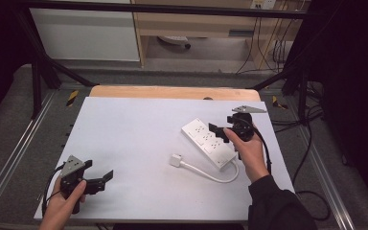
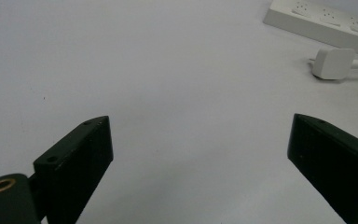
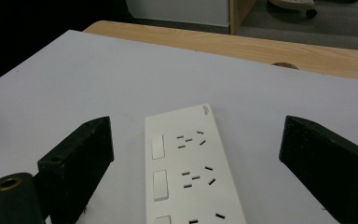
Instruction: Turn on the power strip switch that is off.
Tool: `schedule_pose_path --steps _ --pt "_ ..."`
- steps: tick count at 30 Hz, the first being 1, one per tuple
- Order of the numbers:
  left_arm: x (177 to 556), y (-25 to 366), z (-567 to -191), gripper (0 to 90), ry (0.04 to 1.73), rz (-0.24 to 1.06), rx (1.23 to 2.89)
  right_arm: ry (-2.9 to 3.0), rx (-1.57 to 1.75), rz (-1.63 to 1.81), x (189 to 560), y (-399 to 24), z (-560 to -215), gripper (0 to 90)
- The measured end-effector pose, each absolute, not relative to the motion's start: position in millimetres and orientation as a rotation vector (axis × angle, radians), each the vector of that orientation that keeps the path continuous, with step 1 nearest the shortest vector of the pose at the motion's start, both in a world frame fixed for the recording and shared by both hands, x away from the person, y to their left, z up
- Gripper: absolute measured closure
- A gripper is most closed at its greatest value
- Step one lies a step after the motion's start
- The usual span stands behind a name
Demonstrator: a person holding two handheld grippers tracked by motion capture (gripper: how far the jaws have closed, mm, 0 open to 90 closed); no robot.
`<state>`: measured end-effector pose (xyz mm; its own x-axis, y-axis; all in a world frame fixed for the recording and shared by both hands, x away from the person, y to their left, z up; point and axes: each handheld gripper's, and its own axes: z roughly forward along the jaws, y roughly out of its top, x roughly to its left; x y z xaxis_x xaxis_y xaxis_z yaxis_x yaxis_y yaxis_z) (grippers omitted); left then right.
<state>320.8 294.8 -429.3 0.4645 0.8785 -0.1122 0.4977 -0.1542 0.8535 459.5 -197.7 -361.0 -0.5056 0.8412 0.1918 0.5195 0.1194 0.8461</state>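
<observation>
Here, right gripper [image 1: 219, 130] hovering over power strip [image 1: 208, 143], jaws apart | left gripper [image 1: 103, 178] gaping over bare sheet [image 1: 129, 143] | plug [image 1: 176, 160] lying between.

Count: 1 white power strip [image 1: 208, 142] near the tabletop's [image 1: 124, 139] right edge, 1 plug [image 1: 175, 160] on its cable [image 1: 213, 175], 2 hand-held grippers, left [image 1: 106, 178] and right [image 1: 216, 131].

Even overhead light brightens the white sheet [image 1: 139, 143], surroundings fall dark, and the high view is slightly soft.
</observation>
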Motion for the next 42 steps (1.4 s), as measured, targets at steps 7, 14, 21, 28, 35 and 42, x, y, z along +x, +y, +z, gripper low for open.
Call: schedule_pose_path --steps 7,14,21,28,35,42 --pt "321 295 -429 6.6 1.167 0.525 1.805 2.088 1.316 1.358 460 -191 -363 16.4" --pt "321 295 -429 6.7 1.166 0.526 1.804 2.115 1.287 1.351 461 -185 -366 30.0" --pt "321 295 -429 6.7 1.165 0.527 1.806 2.121 1.247 1.332 459 -180 -369 54.4" --pt "321 295 -429 6.7 1.166 0.526 1.805 2.117 1.226 1.346 458 -173 -372 66.2" --pt "321 295 -429 6.6 1.164 0.527 1.806 2.111 1.212 1.362 459 -166 -377 71.1" --pt "321 295 -429 6.7 1.164 0.527 1.806 2.114 1.205 1.356 460 -164 -384 79.5"
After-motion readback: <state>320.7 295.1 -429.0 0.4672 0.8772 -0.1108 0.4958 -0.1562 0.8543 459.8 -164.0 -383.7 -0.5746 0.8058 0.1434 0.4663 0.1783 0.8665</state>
